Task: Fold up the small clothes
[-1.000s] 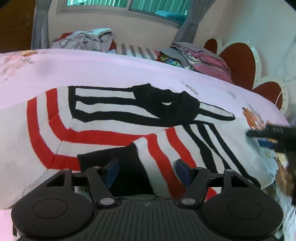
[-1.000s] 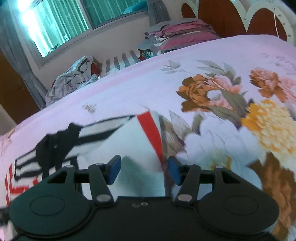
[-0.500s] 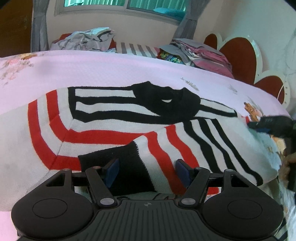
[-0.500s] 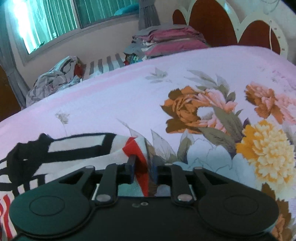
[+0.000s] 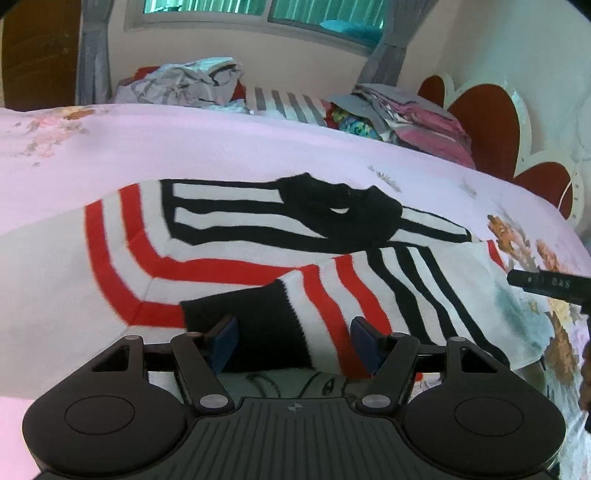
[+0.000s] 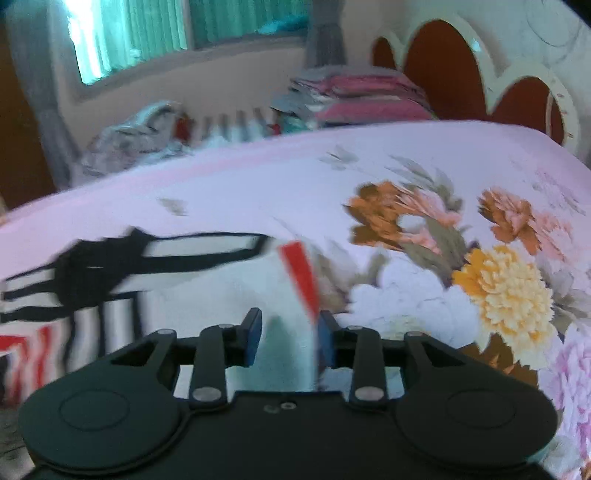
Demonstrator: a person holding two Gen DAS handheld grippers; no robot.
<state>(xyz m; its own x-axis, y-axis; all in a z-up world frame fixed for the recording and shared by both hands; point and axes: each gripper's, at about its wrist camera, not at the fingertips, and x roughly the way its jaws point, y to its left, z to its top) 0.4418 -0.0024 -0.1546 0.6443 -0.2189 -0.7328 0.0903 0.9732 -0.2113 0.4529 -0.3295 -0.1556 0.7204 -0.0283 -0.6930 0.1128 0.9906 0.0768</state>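
Sweater [image 5: 236,258], white with red and black stripes and a black collar, lay spread flat on the bed [image 5: 184,147], which carried a pink floral cover. One sleeve was folded across the body, its black cuff [image 5: 266,325] at the near edge. Left claw [image 5: 293,343] hovered over that cuff with jaws wide apart; the cuff and striped sleeve showed between the blue pads [image 5: 225,338], but the pads did not press on the cloth. Right claw [image 6: 290,338] sat at the sweater's right edge, by the red stripe [image 6: 301,280] of the hem; this view was blurred. Its jaws stood partly apart and had just been opening; white knit and the red edge showed between them, the right pad close to the red edge, though I could not tell whether it touched. In the left view the right claw's black tip [image 5: 546,284] showed at the far right, over the cover's flower print [image 5: 517,240], just beside the sweater's edge. Beyond the bed, a loose clothes heap [image 5: 184,81] lay at far left, a folded stack [image 5: 406,114] at far right near the red scalloped headboard [image 5: 484,122], under a window [image 5: 258,11].
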